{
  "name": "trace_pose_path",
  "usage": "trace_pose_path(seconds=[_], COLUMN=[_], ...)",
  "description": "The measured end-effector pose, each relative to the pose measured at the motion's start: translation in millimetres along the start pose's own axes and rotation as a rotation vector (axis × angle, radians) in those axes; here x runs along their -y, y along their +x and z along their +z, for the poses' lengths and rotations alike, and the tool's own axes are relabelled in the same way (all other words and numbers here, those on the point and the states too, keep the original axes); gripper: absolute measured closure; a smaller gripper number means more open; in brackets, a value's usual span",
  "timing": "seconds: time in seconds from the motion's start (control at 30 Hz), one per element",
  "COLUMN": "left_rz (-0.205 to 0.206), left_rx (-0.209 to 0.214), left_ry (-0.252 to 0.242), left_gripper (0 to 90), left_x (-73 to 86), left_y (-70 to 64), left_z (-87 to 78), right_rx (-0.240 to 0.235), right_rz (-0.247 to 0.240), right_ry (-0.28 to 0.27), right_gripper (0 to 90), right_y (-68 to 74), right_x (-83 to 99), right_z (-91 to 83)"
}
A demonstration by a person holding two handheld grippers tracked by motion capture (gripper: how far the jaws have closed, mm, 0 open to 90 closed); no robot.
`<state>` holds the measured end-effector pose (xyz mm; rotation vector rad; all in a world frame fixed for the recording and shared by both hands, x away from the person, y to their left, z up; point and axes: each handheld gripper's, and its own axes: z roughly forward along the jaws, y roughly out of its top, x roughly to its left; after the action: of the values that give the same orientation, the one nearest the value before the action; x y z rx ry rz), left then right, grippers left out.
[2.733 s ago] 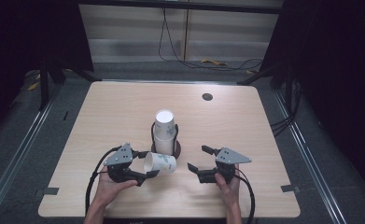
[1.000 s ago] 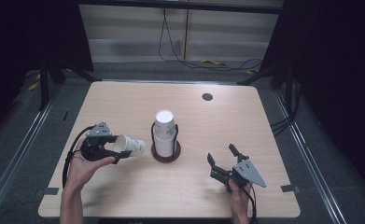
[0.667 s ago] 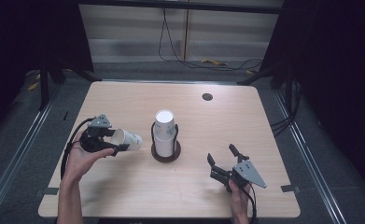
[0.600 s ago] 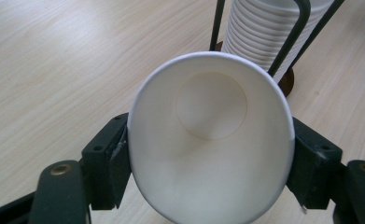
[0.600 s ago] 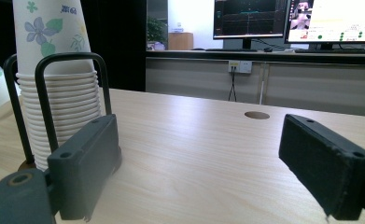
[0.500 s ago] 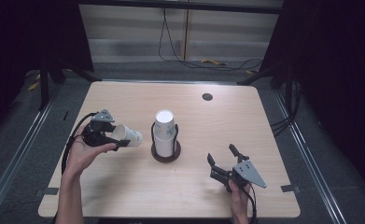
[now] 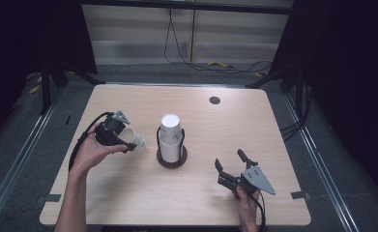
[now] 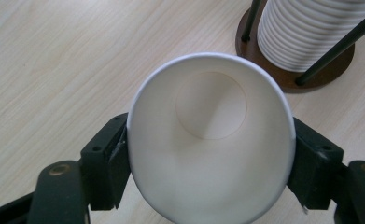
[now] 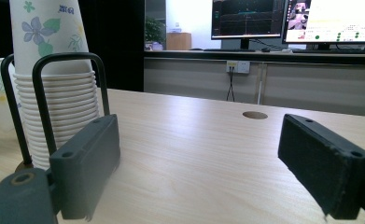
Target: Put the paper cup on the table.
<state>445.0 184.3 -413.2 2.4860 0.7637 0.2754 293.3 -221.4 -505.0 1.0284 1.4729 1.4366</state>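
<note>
One paper cup (image 7: 135,141) is being clenched sideways in the left tool (image 7: 121,137) beside the cup stack (image 7: 171,137), needing gentle uprighting before placement on the surface (image 7: 254,130), while the right tool (image 7: 230,167) is resting released.

A light wooden table (image 7: 128,203) is seen across the middle of the high view, with a dark round hole (image 7: 214,100) set in its upper right part. Black cables (image 7: 186,58) are trailed over the grey floor at the top centre. In the right gripper view, two lit monitors (image 9: 248,18) are ranged along the top right, a wall socket (image 9: 237,67) is fixed below them, and what may be a potted plant (image 9: 154,32) is dimly made out beside them.
</note>
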Motion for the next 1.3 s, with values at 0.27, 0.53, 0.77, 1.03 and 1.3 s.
trace_pose_path(seconds=[0.27, 0.53, 0.77, 1.03, 1.3], left_rz=[0.018, -0.032, 0.002, -0.001, -0.012], left_rx=[0.025, 0.011, 0.018, 0.02, 0.02], left_ry=[0.056, 0.091, 0.102, 0.078, 0.04], left_gripper=[26.1, 24.7, 23.5, 22.0, 21.1], left_x=[-10.5, -10.2, -18.4, -20.3, -21.2], left_y=[6.0, 15.8, 11.6, 14.2, 11.5], left_z=[9.5, 22.6, 29.8, 33.5, 37.1], right_rx=[0.0, 0.001, 0.0, 0.0, 0.0], right_rz=[0.002, 0.001, 0.0, 0.002, 0.002], right_ry=[0.001, 0.003, 0.001, 0.001, 0.0], right_gripper=[12.7, 12.7, 12.9, 12.9, 12.9], right_y=[0.1, 0.1, 0.0, 0.1, 0.1], right_x=[-0.1, -0.1, 0.0, 0.0, 0.0], right_z=[0.1, 0.0, 0.1, 0.0, 0.1])
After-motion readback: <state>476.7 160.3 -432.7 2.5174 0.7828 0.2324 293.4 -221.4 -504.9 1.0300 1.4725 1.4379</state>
